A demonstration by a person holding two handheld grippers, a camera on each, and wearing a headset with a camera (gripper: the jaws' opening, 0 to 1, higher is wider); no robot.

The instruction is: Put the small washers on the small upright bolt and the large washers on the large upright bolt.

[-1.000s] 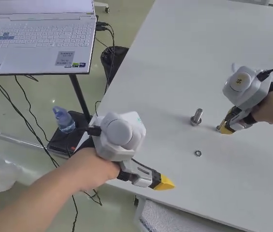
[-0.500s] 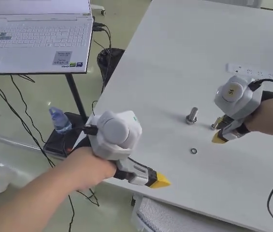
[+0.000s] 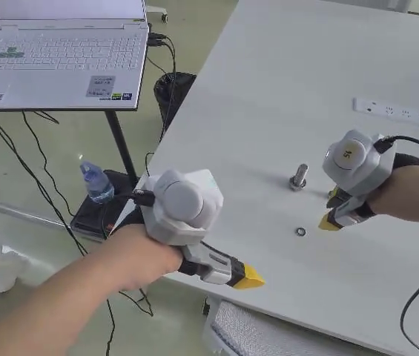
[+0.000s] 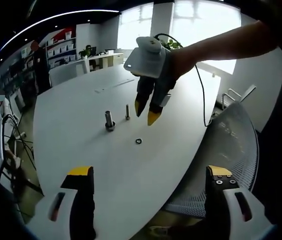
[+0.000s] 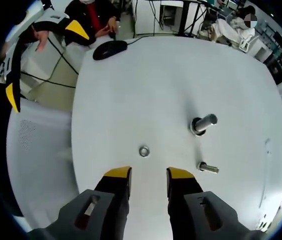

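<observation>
Washer (image 3: pixel 300 232), head view: lies flat on the white table (image 3: pixel 268 89), just on the near-edge side of the large bolt (image 3: pixel 299 178), touching nothing. Right gripper (image 3: pixel 328 221) has its tips low, near the bolt and just beside the washer. Left gripper (image 3: pixel 248 279) is well apart from the bolt, out at the table's near edge; I can't read its jaw gap from here.

Left gripper view: left gripper (image 4: pixel 150 172) jaws are spread wide and empty. The small bolt (image 4: pixel 127 112) stands just beside the large bolt (image 4: pixel 109 120). The washer (image 4: pixel 139 141) is near both, on the camera side.

Right gripper view: right gripper (image 5: pixel 149 174) jaws are parted by a narrow gap with nothing between them. The washer (image 5: pixel 144 150) is just ahead of the tips, with the large bolt (image 5: pixel 203 123) off to one side.

Risks, my read:
- The ring is thin on a smooth top, so the jaws may skate it toward the edge or flick it instead of lifting it.
- The bolts stand close together and the washer's size class is hard to judge, so it could go on the wrong bolt.

Look: small grey metal ring with a dark centre hole.
</observation>
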